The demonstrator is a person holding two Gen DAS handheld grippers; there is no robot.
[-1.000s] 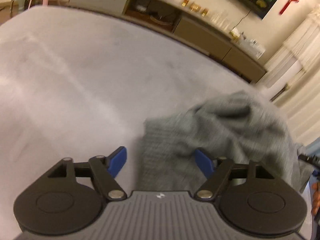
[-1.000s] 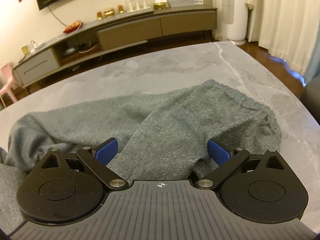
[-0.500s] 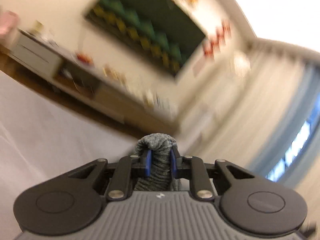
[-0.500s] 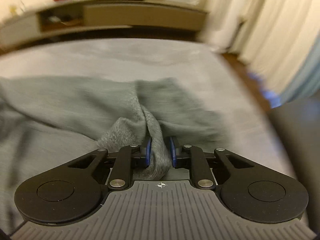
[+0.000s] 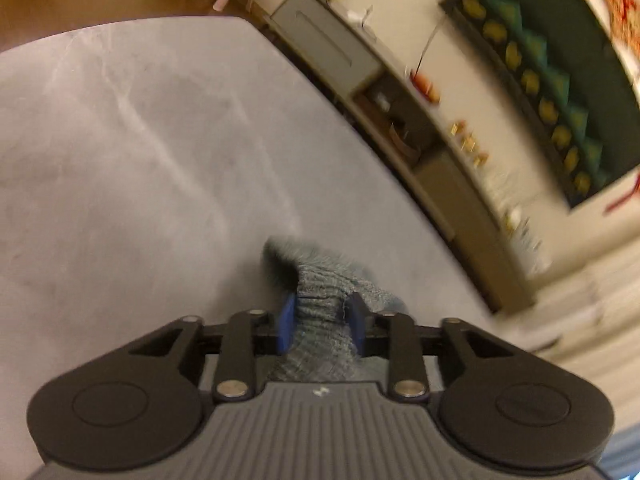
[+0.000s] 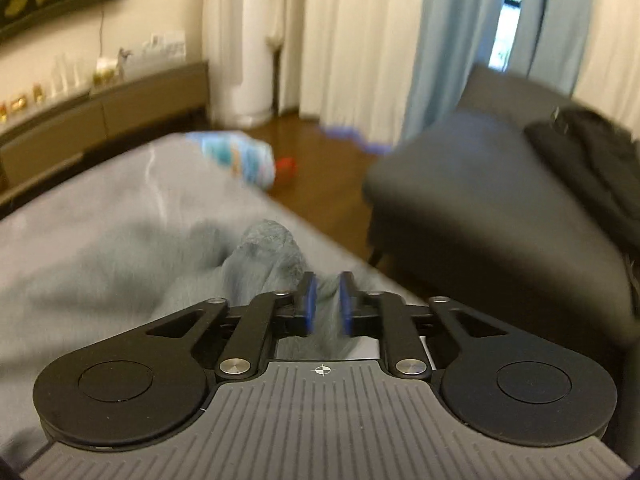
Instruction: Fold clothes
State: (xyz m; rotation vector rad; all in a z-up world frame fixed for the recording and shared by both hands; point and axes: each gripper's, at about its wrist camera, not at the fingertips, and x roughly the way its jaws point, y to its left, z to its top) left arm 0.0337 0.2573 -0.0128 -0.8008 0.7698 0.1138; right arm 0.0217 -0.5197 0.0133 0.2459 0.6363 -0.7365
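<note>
Between the jaws of the left hand-held gripper (image 5: 320,322) sat a bunch of the grey garment (image 5: 324,304), jaws opening; the right hand-held gripper (image 6: 325,304) likewise, its cloth trailing onto the surface (image 6: 72,208) ahead. Both edges probably needed releasing together, level.

Home living room: low media sideboard (image 5: 436,168) along wall, dark sofa (image 6: 500,208), long curtains (image 6: 360,32), grey marble-look table (image 5: 140,160).

We see a grey knit garment (image 6: 120,264) lying rumpled across the grey table (image 5: 140,160), near its right edge, with two bunched folds (image 5: 320,304) lifted off it.
</note>
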